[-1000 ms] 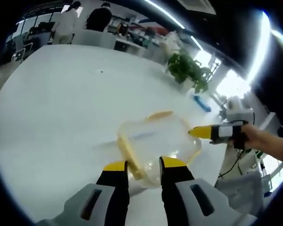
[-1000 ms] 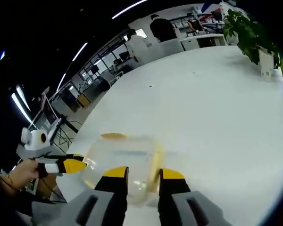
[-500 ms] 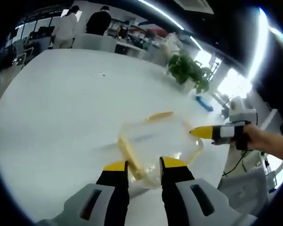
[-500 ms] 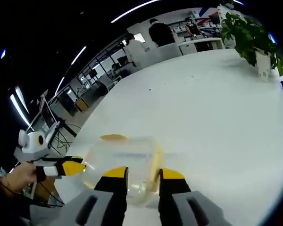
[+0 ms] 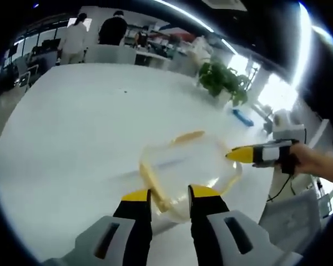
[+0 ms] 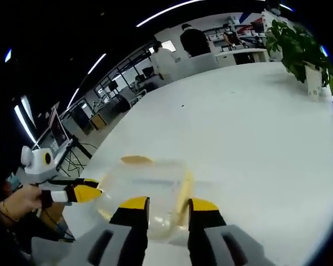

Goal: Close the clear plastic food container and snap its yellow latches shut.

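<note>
Almost nothing has moved: my left gripper [image 5: 169, 194] and right gripper [image 6: 169, 203] stay slightly spread at the container [image 5: 188, 166], pinching nothing, latches [image 5: 188, 135] apparently not yet snapped.

The tabletop [image 5: 72, 138] is being left open over most of its surface, with wide bare room toward its far edge. Passage near the near edge is being blocked by the container [image 5: 186, 169], which is being flanked by the left gripper [image 5: 169, 194] on one side and the right gripper [image 5: 236, 155] at its far rim. A potted plant [image 5: 225, 83] and a blue object [image 5: 244, 118] are being kept well apart, by the far corner. In the right gripper view, the same container [image 6: 147, 188] is standing just ahead of the right gripper [image 6: 167, 204].
</note>
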